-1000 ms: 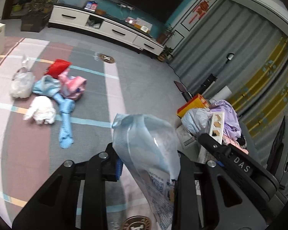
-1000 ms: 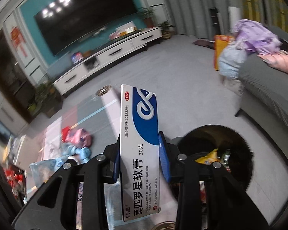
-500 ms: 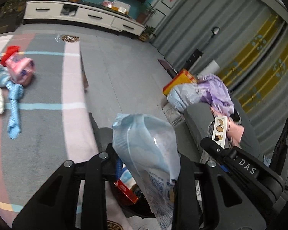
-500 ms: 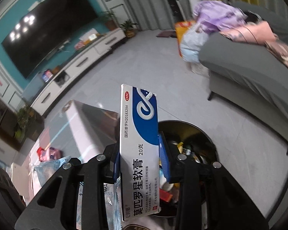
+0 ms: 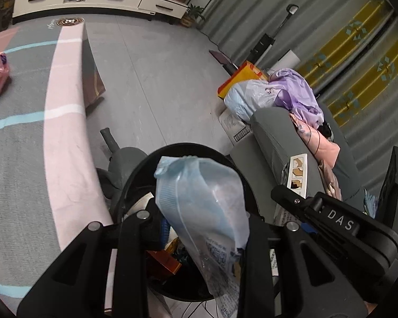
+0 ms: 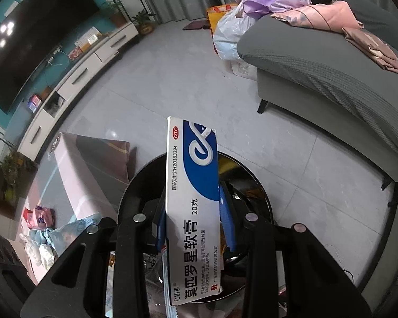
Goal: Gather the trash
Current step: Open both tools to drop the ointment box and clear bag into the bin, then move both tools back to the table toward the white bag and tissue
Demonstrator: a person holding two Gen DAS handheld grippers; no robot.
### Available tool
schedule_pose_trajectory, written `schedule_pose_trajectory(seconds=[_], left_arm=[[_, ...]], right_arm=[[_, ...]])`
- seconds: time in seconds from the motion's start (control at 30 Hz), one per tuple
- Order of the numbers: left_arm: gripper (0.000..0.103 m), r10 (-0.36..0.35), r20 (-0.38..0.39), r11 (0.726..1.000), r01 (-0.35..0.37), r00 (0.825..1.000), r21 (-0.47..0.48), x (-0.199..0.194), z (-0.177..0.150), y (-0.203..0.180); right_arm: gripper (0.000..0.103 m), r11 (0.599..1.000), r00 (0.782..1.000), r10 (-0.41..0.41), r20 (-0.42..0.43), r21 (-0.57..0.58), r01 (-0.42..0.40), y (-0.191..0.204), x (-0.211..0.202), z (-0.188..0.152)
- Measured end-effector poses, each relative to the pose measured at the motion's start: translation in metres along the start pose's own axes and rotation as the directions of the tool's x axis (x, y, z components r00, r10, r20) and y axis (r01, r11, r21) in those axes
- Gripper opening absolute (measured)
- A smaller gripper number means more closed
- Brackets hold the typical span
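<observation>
Left gripper [image 5: 203, 228] clamps a clear blue plastic packet [image 5: 201, 198]; right gripper [image 6: 193, 225] clamps a white-and-blue ointment carton [image 6: 192, 206], both above the round black bin [image 6: 130, 193].

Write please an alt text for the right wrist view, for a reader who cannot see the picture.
The right tool is shut on a white and blue medicine box, held upright over a round black trash bin that already has trash inside. Behind it are a grey tiled floor, a grey sofa with clothes on it, and a white TV cabinet.
</observation>
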State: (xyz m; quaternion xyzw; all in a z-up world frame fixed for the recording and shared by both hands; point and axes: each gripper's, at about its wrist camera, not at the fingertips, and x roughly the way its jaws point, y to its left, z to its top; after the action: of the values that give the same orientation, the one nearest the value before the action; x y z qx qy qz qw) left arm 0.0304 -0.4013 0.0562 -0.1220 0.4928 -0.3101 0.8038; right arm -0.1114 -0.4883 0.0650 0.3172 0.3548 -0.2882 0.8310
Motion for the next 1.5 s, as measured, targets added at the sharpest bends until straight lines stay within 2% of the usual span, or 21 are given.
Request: schedule_pose_trajectory(seconds=[0.33, 0.77, 0.83, 0.87, 1.0, 1.17, 1.27, 1.33, 1.4, 1.5], left_arm=[[0.028, 0.019, -0.056, 1.000, -0.018, 0.998, 0.011, 0.022, -0.004, -0.002], [0.030, 0.029, -0.090, 1.000, -0.029, 0.995, 0.005, 0.038, -0.009, 0.000], [0.043, 0.024, -0.092, 1.000, -0.024, 0.995, 0.005, 0.037, -0.008, -0.002], [0.045, 0.022, -0.089, 1.000, -0.022, 0.996, 0.004, 0.035, -0.008, -0.003], [0.060, 0.030, -0.063, 0.999, -0.029, 0.998, 0.013, 0.021, -0.007, -0.002], [0.079, 0.013, -0.011, 1.000, -0.013, 1.000, -0.018, -0.011, -0.001, 0.012], [0.090, 0.016, 0.031, 1.000, -0.015, 0.999, -0.026, -0.034, 0.001, 0.023], [0.095, 0.044, 0.064, 0.999, -0.042, 0.997, -0.026, -0.054, 0.003, 0.035], [0.097, 0.088, 0.089, 0.996, -0.087, 0.992, -0.015, -0.073, 0.004, 0.048], [0.099, 0.150, 0.133, 0.989, -0.149, 0.980, -0.019, -0.102, 0.001, 0.072]], right_arm=[[0.035, 0.999, 0.997, -0.052, -0.049, -0.015, 0.051, 0.000, 0.016, 0.000], [0.035, 0.996, 0.992, -0.087, -0.090, -0.039, 0.084, 0.002, 0.026, 0.000], [0.036, 0.996, 0.992, -0.085, -0.088, -0.038, 0.082, 0.002, 0.024, 0.000], [0.037, 0.996, 0.993, -0.086, -0.087, -0.038, 0.083, 0.002, 0.024, 0.000], [0.052, 0.995, 0.995, -0.088, -0.054, -0.042, 0.086, 0.004, 0.015, 0.001], [0.070, 0.998, 0.999, -0.048, 0.002, -0.049, 0.048, 0.013, -0.002, 0.001], [0.073, 0.996, 0.999, -0.046, 0.029, -0.071, 0.048, 0.022, -0.009, -0.001], [0.075, 0.995, 0.998, -0.043, 0.044, -0.091, 0.047, 0.030, -0.013, -0.003], [0.081, 0.993, 0.998, -0.036, 0.057, -0.108, 0.042, 0.040, -0.017, -0.004], [0.085, 0.989, 0.996, -0.028, 0.083, -0.144, 0.040, 0.057, -0.024, -0.008]])
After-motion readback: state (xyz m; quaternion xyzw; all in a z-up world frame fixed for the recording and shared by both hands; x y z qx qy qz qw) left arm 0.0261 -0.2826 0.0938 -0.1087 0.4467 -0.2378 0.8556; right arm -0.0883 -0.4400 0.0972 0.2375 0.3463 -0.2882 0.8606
